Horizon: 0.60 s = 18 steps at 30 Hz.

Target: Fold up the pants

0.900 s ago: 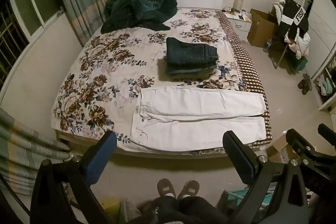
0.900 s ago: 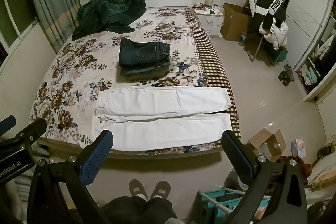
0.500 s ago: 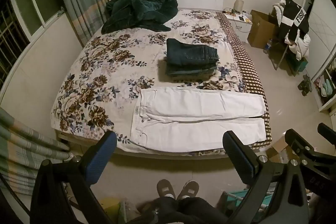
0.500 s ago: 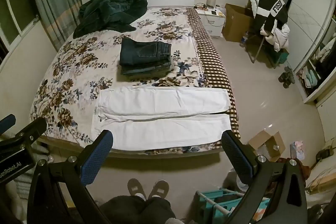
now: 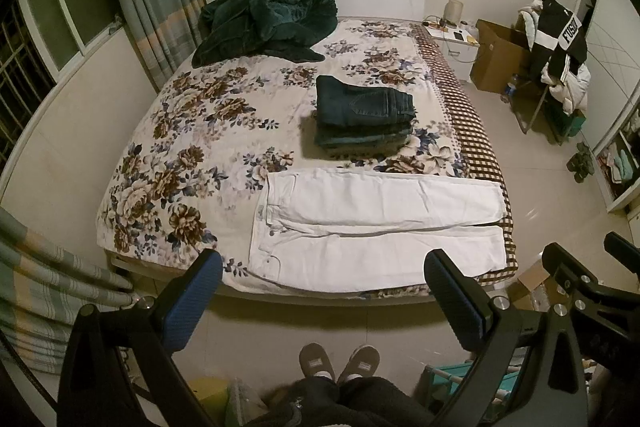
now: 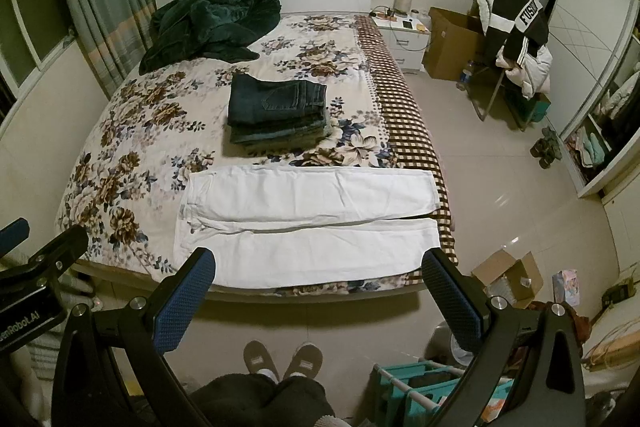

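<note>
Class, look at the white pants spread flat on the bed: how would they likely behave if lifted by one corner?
The white pants lie flat with soft creases, so they would probably droop rather than hold shape. Both legs run long toward the bed's checked edge, so lifted by one corner they would likely trail and drag. The cloth looks fairly thick, perhaps moderately heavy.

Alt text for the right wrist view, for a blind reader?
White pants lie flat across the near end of a floral bed, behind the open, empty right gripper. Folded dark jeans are stacked mid-bed.
</note>
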{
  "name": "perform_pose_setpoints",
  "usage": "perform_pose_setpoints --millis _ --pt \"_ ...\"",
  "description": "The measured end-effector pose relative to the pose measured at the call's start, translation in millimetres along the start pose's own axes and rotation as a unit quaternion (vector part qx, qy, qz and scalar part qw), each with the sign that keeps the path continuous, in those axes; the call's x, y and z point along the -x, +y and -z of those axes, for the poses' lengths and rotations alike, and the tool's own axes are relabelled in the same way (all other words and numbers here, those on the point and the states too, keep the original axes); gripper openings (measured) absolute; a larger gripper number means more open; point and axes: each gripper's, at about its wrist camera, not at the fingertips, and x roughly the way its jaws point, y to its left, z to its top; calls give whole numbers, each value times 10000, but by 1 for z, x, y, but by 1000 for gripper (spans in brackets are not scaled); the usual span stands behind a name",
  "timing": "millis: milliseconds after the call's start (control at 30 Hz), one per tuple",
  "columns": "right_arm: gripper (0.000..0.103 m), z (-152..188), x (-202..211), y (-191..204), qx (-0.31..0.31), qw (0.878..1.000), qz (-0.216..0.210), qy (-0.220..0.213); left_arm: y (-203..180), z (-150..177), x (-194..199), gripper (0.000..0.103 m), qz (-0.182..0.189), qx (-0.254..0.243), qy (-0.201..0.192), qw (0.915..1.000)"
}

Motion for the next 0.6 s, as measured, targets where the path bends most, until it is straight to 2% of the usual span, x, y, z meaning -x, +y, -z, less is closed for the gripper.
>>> perform_pose_setpoints --millis 333,600 --pt "103 0 1 1 8 10000 4 -7 0 0 0 103 -14 4 -13 10000" --pt "103 1 1 5 -2 10000 -17 -5 1 -17 0 103 -12 0 -20 10000"
